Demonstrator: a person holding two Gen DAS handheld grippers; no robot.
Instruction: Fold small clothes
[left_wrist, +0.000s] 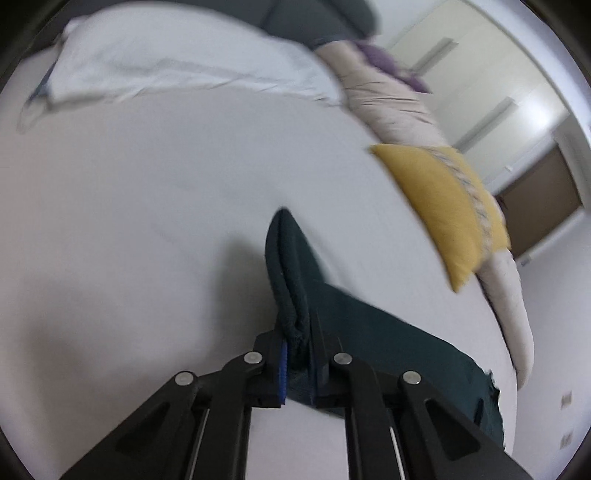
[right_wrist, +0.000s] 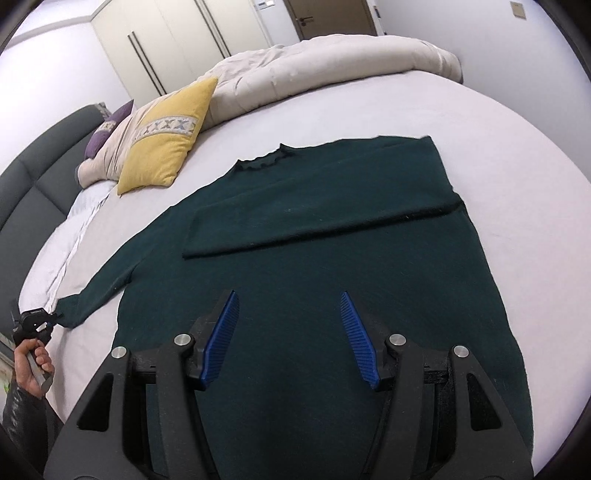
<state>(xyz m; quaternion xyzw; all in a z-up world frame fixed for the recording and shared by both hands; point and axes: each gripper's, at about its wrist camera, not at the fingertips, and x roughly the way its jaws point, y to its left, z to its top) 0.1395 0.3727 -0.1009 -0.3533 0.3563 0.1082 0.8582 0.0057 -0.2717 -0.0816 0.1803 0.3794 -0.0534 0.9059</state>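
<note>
Left wrist view: your left gripper pinches the sweater's sleeve cuff in its jaws. Your right gripper hovers above the dark green sweater on the bed, jaws spread.

my left gripper is matte black plastic, its angled link arms pinned with round silver screws; a thin strip of ribbed blue pad shows on one finger, and pale rods run between the arms nearer the camera. my right gripper has the same black frame and silver screws, with two pointed, ribbed blue pads. my left hand shows bare skin and a dark sleeve.
</note>
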